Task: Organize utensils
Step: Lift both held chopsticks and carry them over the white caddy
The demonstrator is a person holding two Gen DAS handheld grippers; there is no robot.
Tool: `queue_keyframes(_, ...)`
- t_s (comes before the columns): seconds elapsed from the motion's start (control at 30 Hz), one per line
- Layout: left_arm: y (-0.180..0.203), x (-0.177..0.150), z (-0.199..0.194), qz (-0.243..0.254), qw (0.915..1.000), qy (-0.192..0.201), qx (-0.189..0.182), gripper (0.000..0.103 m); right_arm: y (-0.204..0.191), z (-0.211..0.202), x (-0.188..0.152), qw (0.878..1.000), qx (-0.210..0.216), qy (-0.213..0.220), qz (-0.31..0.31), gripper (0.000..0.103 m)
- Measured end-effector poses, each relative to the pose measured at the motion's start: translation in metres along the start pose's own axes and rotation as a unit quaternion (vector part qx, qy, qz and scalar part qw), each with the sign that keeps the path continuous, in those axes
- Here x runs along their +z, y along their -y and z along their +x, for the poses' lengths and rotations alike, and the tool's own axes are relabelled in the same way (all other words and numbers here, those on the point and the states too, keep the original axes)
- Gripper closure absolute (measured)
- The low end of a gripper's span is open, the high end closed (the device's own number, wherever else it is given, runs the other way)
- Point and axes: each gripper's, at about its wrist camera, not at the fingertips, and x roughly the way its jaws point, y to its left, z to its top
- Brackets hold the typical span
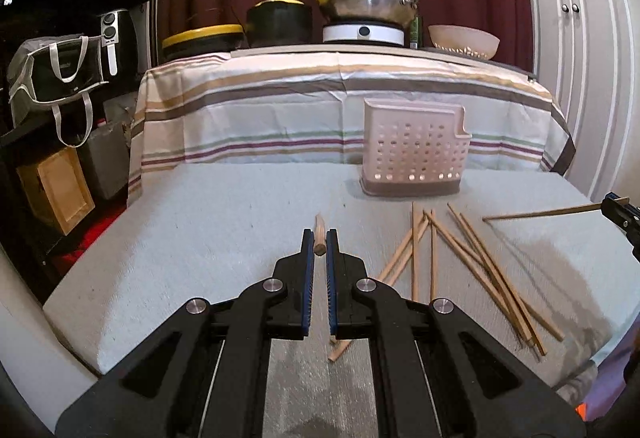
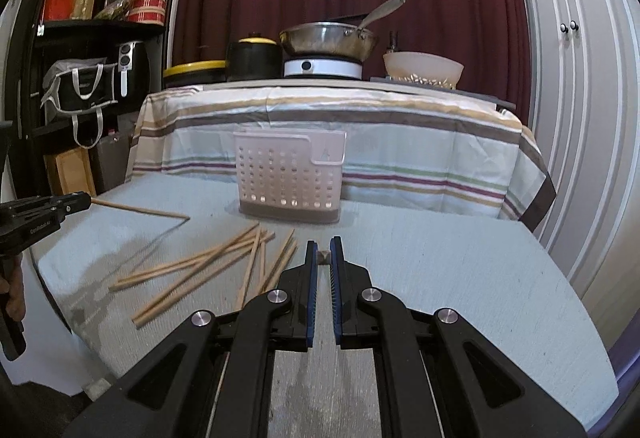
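Note:
Each gripper holds one wooden chopstick end-on. My left gripper [image 1: 319, 238] is shut on a chopstick [image 1: 319, 232] that points forward; it also shows in the right wrist view [image 2: 76, 203] with its chopstick [image 2: 140, 210] sticking out right. My right gripper [image 2: 324, 248] is shut on a chopstick [image 2: 323, 256]; it shows at the right edge of the left wrist view [image 1: 610, 204] with its chopstick [image 1: 540, 213]. Several loose chopsticks [image 1: 460, 258] [image 2: 224, 262] lie crossed on the pale mat. A perforated pink utensil holder [image 1: 414, 150] [image 2: 290, 176] stands upright behind them.
A striped cloth [image 1: 320, 106] covers a raised counter behind the mat, bearing black pots [image 1: 278, 20], a steel pan [image 1: 368, 4] on a burner, and a bowl [image 1: 464, 40]. Black shelves [image 1: 60, 78] stand left, white cabinet doors [image 1: 580, 58] right.

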Motion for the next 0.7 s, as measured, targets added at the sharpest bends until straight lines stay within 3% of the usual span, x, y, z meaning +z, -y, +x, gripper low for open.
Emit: queue_keyframes(0.7, -0.021, 0.065, 0.018, -0.007, 0.9996, 0.027, 0.009, 0.097, 0.004, 0.023, 0.060, 0.999, 0.020, 0.039, 0.005, 0.096)
